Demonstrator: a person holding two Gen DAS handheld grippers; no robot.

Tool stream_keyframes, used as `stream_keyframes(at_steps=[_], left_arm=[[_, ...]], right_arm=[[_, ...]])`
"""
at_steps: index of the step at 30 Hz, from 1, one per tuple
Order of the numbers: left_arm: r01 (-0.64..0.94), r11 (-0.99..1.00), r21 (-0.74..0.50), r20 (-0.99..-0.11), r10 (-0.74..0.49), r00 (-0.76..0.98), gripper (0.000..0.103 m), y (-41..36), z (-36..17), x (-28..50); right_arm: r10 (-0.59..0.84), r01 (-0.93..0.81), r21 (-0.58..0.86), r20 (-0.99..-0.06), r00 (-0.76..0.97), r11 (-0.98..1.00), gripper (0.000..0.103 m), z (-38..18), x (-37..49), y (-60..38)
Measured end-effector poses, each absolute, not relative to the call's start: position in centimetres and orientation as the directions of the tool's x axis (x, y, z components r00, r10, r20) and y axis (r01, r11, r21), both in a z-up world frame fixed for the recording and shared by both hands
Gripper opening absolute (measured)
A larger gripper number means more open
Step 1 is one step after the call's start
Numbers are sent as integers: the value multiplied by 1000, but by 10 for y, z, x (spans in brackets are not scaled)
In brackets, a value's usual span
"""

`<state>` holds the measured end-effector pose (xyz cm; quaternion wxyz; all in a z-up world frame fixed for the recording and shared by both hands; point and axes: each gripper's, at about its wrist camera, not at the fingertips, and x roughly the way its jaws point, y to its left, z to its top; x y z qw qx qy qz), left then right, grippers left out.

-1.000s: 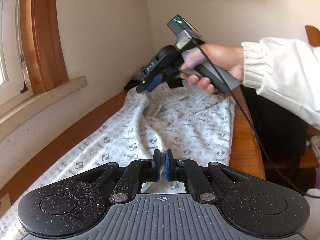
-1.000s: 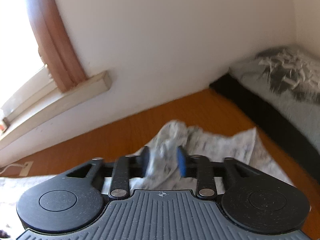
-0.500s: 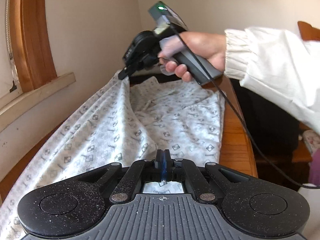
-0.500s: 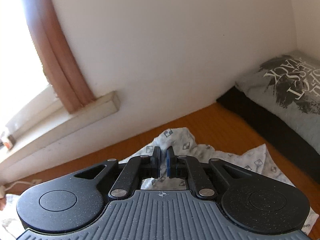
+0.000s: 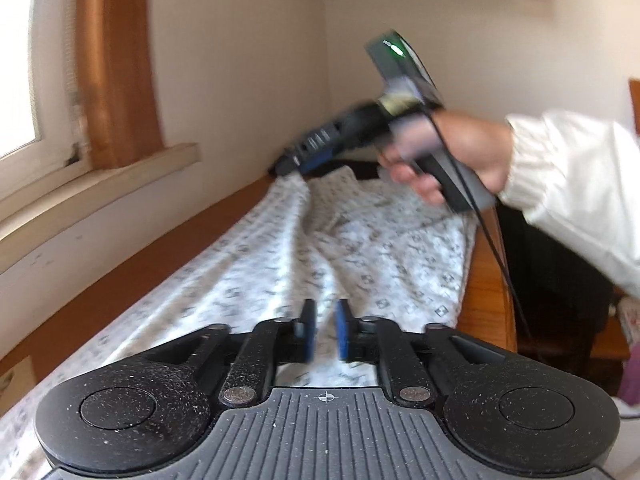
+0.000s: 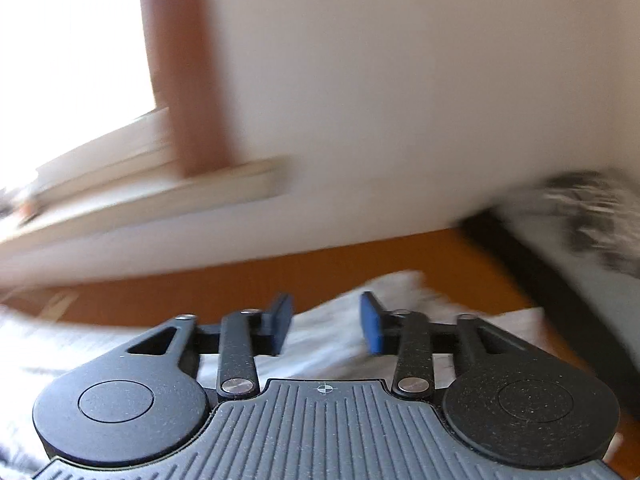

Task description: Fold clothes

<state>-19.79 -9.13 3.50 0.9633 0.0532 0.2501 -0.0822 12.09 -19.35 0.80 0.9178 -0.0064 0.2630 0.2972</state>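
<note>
2 grippers hang over one patterned garment (image 5: 360,248), a white cloth printed with small dark squares that lies lengthwise along a wooden table (image 5: 484,304) beside the wall.

At far left in the left wrist view stand a window (image 5: 16,80) with a brown wooden frame (image 5: 116,64) and a pale sill (image 5: 100,192) under it. The table's bare wood shows as a strip between wall and cloth. The left gripper (image 5: 324,328) sits low in the middle, over the near part of the garment; its jaws have just been opening, the blue pads (image 5: 309,330) now stand a little apart, and cloth shows in the gap under them, but neither pad presses on it. A raised fold of the cloth runs from there up to the far end, where the right gripper (image 5: 290,166), blurred, has its tips at the garment's far corner. A hand (image 5: 452,160) in a white sleeve (image 5: 580,184) holds its grey handle, with a black cable (image 5: 496,248) hanging down.

From the right wrist, also blurred, that gripper (image 6: 326,326) has likewise just been opening: its pads (image 6: 370,328) are clearly apart, with white cloth (image 6: 328,344) lying between and below them, not pinched. To the right, a grey printed pillow (image 6: 580,216) rests at the table's far end, well apart from the garment.
</note>
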Motion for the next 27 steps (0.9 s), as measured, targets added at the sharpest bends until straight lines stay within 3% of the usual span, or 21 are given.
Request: stream_keyframes(at_steps=[17,20,23,27], left_arm=[[-374,927,38,-532,336,777,30,128,61,-322],[-429,903,-18,-541,352,764,40,159,56,-336],[-442,891,-103,-548,320,773,41,185,49,-335],[-439,874,-207,-560,262,786,44,211,33,-324]], right_arm=[[811,-921,137,-534,240,364,21,8,-10,13],[828,-953,131,-537,164,274,21,6,-38,51],[834,-969,129,-541,108,209,23,4,-59,84],[836,-984,88,-542,85,156,37,2,-83,113]])
